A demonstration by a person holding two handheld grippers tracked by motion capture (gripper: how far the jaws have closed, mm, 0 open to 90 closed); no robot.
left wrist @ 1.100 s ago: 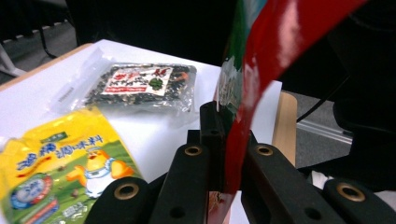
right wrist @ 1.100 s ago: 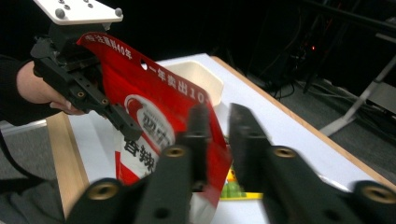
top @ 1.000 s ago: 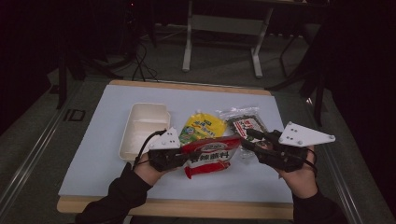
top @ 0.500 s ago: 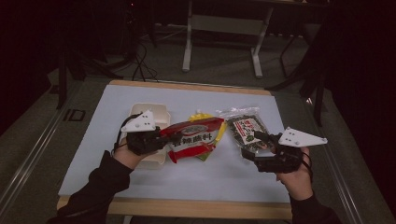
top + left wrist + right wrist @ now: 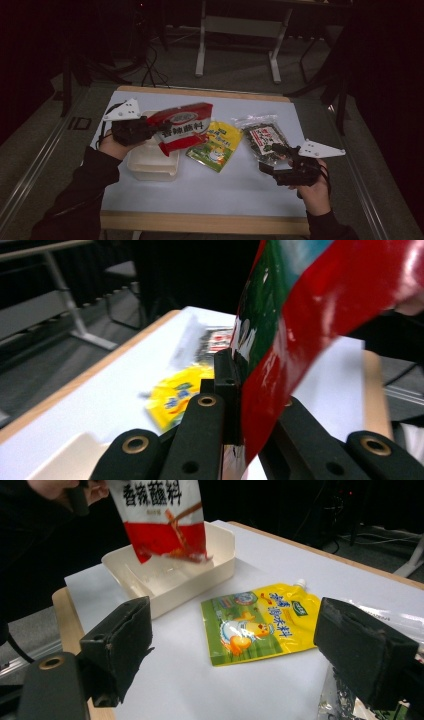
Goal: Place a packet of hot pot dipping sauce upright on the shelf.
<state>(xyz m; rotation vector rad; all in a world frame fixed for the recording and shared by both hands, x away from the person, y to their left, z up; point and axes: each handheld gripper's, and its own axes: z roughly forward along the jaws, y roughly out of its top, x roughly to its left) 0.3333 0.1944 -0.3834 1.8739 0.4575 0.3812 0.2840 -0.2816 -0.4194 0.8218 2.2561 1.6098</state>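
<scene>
Red sauce pouch (image 5: pixel 181 129) clamped in left gripper (image 5: pixel 145 131), hanging over white tray (image 5: pixel 152 162) at near left, long axis pointing right. Right gripper (image 5: pixel 272 157), jaws just opened, empty, beside seaweed packet (image 5: pixel 261 137); yellow pouch (image 5: pixel 216 145) between.

Pretty dim room overall. In the high view the tabletop (image 5: pixel 240 185) is the one lit patch, pale blue-white, and everything around it sinks into near black, with some grain. Light seems to come from above, shadows are soft and short. The left gripper view is the roughest: the red pouch (image 5: pixel 320 325) is blurred and carries shiny glare streaks, and the background is mushy. The right gripper view is brighter, the yellow pouch (image 5: pixel 260 622) is sharp, while the near black jaws look soft.
</scene>
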